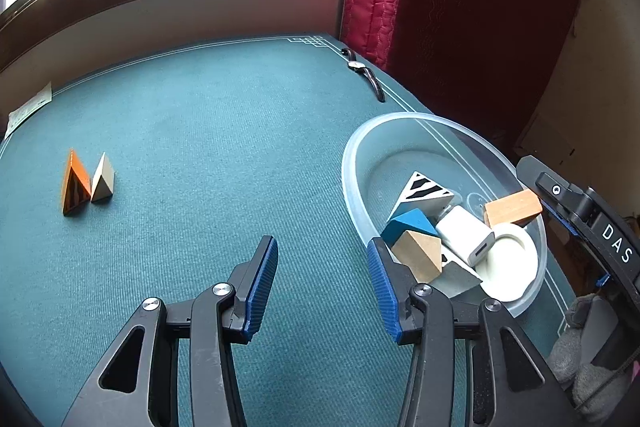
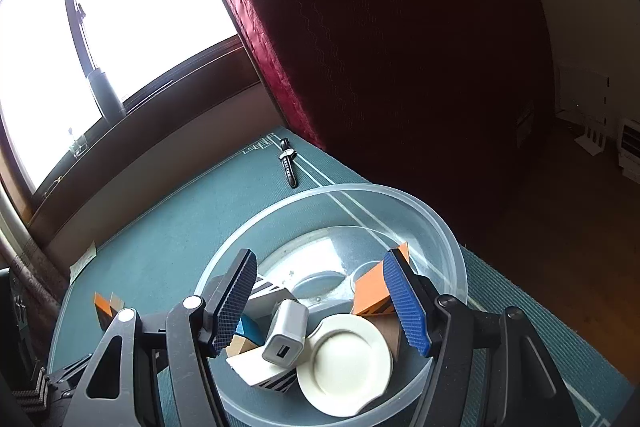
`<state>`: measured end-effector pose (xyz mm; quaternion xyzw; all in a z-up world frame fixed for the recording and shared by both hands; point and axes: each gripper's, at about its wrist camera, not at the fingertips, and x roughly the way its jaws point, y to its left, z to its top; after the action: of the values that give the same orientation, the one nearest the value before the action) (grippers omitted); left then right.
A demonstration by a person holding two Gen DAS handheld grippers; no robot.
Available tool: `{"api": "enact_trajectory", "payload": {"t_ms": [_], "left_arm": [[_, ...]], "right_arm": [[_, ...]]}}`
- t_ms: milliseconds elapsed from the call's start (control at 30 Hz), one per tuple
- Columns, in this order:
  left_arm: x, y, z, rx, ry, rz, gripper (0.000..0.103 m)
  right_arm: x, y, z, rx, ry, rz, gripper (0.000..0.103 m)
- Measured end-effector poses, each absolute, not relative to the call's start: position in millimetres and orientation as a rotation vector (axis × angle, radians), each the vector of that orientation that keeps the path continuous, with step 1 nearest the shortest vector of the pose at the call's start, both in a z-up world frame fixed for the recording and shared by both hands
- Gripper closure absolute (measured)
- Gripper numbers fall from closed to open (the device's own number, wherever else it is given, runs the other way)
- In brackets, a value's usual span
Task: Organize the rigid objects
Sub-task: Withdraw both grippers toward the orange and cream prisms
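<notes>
Orange wedge (image 1: 76, 183) clear leftward, half-hidden rightward

The bench (image 1: 208, 131) was teal with pale border lines. An orange wedge (image 1: 75, 183) bore black stripes; its neighbour (image 1: 103, 179) was beige. A white-and-black striped block (image 1: 424, 189) lay in the clear bowl (image 1: 352, 163).

Black linkage arms, silver screws, blue ribbed jaws
</notes>
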<state>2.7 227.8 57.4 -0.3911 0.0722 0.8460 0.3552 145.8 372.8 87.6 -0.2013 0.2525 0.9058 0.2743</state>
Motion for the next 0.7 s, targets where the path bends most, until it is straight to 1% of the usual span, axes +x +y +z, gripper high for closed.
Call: {"api": "enact_trajectory", "payload": {"t_ms": [367, 500, 700], "left_arm": [[-29.1, 195.9, 57.2, -1.029, 0.147, 2.285, 0.055], [-42.4, 183.3, 53.9, -1.041, 0.144, 2.329, 0.055], [-65.7, 156.4, 51.5, -1.06, 0.139, 2.41, 0.055]], "right_arm": [[134.1, 345.0, 98.9, -0.532, 0.563, 2.499, 0.033], [127.6, 327.9, 102.6, -0.53, 0.495, 2.542, 0.031], [112.2, 299.9, 101.8, -0.582, 0.444, 2.634, 0.031]]}}
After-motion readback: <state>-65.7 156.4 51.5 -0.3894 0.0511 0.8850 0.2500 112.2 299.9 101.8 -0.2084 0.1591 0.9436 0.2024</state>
